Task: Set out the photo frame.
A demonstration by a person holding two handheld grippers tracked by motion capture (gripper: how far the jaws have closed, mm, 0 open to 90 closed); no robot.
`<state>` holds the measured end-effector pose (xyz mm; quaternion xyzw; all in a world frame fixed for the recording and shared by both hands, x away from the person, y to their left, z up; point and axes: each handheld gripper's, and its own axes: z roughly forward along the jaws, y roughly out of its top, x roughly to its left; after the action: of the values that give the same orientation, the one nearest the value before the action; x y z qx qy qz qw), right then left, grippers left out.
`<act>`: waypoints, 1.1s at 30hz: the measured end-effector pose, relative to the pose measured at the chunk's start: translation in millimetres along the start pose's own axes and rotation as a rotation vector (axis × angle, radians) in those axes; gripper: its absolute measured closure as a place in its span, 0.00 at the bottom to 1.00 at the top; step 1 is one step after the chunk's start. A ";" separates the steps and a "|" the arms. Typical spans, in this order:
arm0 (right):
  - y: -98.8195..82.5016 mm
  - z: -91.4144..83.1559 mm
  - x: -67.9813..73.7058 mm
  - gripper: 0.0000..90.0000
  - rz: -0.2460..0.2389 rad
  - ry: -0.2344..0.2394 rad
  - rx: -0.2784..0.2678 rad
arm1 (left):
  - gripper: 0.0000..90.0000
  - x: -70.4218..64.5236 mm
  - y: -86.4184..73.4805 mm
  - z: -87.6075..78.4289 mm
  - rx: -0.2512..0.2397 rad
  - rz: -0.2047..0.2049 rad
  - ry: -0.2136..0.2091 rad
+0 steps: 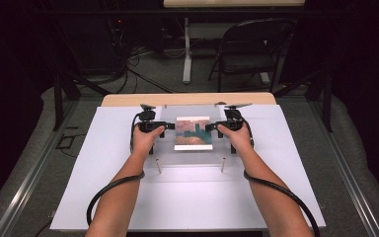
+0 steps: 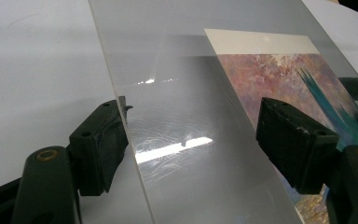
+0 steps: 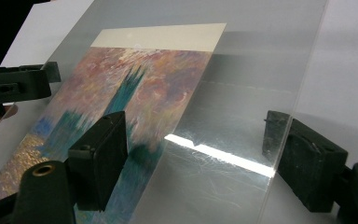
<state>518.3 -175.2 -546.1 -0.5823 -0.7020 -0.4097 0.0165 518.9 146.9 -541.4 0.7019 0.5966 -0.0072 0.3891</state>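
The person has the left gripper [image 1: 164, 126] and right gripper [image 1: 215, 127] on opposite edges of the clear acrylic sheet [image 1: 193, 157], fingers spread astride each edge without pinching, probably to lift it level above the colourful painted print [image 1: 193, 133] on the white bench [image 1: 103, 187].

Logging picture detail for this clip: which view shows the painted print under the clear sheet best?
The right gripper view: the print spreads widest there, tower and sky plain. The left gripper view cuts the print off behind a jaw. The high view shows it whole but small.
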 end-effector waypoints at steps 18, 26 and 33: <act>-3.6 0.7 2.7 0.24 0.006 -0.022 -0.051 | 0.32 -0.7 -1.6 -0.1 -0.026 -0.032 0.010; -4.8 0.6 3.8 0.24 0.004 -0.030 -0.064 | 0.32 -1.1 -3.6 -0.3 -0.045 -0.032 0.010; -7.5 0.2 3.4 0.24 -0.002 -0.027 -0.085 | 0.34 0.6 -5.3 -0.6 -0.061 -0.041 0.001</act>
<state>511.1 -172.2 -548.7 -0.5874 -0.6847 -0.4311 -0.0181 514.3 147.7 -544.1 0.6773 0.6109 0.0035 0.4099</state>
